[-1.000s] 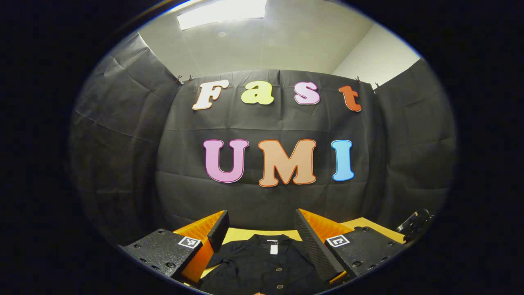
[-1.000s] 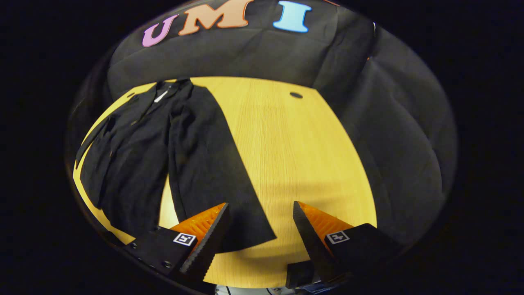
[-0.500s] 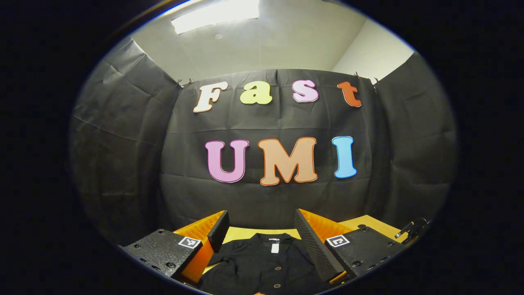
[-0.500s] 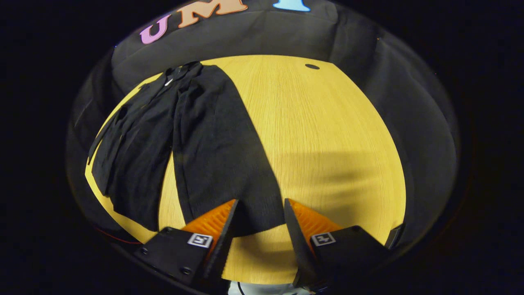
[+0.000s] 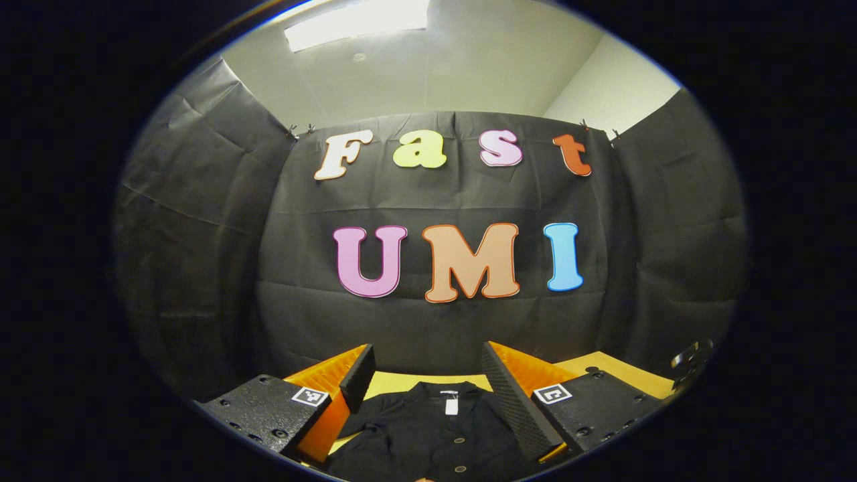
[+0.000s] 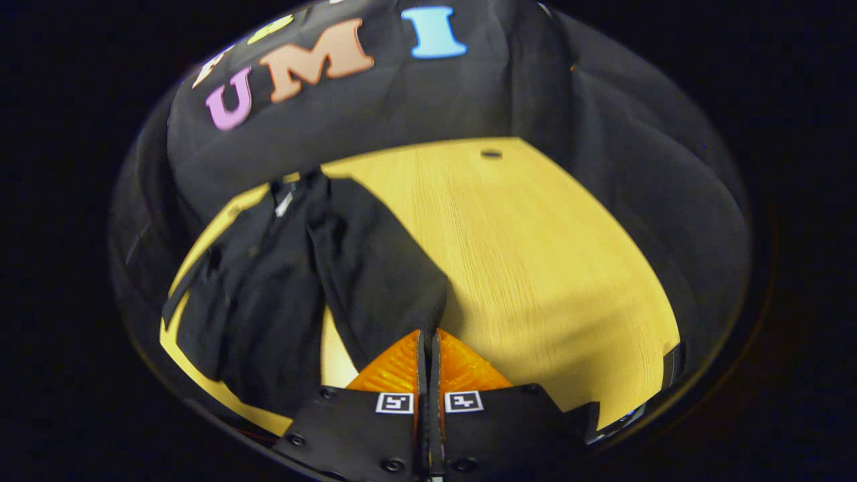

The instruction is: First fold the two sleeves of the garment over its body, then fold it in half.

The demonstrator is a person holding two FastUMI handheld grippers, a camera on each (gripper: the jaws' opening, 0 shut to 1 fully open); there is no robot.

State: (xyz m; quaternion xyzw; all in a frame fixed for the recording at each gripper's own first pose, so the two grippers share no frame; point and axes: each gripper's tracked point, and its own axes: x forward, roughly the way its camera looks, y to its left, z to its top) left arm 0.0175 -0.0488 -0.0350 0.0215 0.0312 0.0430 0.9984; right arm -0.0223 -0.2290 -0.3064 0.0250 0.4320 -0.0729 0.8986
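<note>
- The left gripper (image 5: 423, 375) is seen in the left gripper view with its fingers spread wide apart and nothing between them; it is held above the garment's collar end, aimed at the booth wall.
- The black garment (image 5: 428, 435) is seen below and between those fingers, laid on the yellow wooden table (image 5: 395, 383), with its collar towards the wall, a white tag (image 5: 450, 404) at the neck and buttons (image 5: 458, 440) down the front.
- A small dark piece of the other gripper is glimpsed at the far right of that view, beyond the garment; its details cannot be made out.
- In the right gripper view, the garment (image 6: 268, 294) is laid along the left part of the table (image 6: 535, 268), collar end nearest the wall.
- To the right of the garment's body, the sleeve (image 6: 375, 268) is stretched out from the shoulder towards the near edge of the table.
- The right gripper (image 6: 428, 345) is pressed together on the cuff end of that sleeve, which appears pinched between the two fingers.
- To the right of the garment, bare table is seen, with a small dark hole (image 6: 491, 154) near its far edge.
</note>
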